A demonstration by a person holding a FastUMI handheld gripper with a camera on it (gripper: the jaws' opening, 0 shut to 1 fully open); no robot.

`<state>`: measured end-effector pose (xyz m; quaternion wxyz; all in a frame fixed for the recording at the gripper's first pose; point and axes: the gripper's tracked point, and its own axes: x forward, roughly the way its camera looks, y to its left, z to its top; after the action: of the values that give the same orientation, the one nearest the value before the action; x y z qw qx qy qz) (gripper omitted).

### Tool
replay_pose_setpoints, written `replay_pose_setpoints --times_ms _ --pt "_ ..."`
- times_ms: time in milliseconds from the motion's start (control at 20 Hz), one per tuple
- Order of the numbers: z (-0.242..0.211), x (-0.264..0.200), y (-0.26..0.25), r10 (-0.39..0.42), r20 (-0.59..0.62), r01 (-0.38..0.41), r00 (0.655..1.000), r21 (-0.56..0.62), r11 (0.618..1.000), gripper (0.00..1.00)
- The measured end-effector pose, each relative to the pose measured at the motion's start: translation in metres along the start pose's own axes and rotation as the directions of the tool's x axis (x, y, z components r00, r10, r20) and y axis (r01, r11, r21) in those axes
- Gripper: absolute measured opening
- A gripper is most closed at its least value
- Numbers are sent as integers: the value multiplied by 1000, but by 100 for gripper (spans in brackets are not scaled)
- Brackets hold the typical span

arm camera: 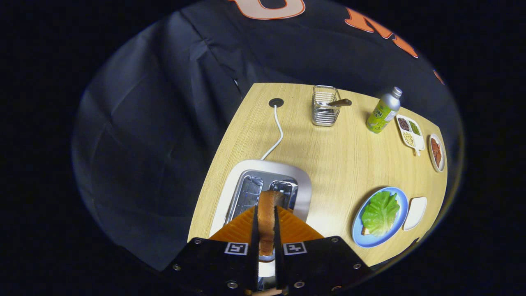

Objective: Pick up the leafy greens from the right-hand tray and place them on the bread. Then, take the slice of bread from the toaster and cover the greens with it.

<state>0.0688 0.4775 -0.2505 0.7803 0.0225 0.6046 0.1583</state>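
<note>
Toasted bread slice (266,220) clamped edge-on between gripper (266,242) fingers above toaster (263,187), lower centre; leafy greens (380,211) on blue plate (399,222), lower right.

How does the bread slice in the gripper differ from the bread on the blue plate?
The bread slice stands on edge, clamped between the gripper fingers above the toaster; the bread on the plate lies flat on the blue plate. The slice is bare; the plate's bread is almost hidden under leafy greens. Both look browned.

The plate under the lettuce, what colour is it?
Light blue. The plate shows in the gripper view, beyond the gripper shut on the bread slice.
</note>
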Motion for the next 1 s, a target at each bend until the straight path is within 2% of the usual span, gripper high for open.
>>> replay_pose_setpoints --times_ms 100,550,1000 --pt "2 -8 0 24 12 -24 1000 15 1000 14" --pt "11 -59 -4 138 110 -144 984 54 988 14" --pt "18 -104 -33 259 223 -292 940 131 947 14"
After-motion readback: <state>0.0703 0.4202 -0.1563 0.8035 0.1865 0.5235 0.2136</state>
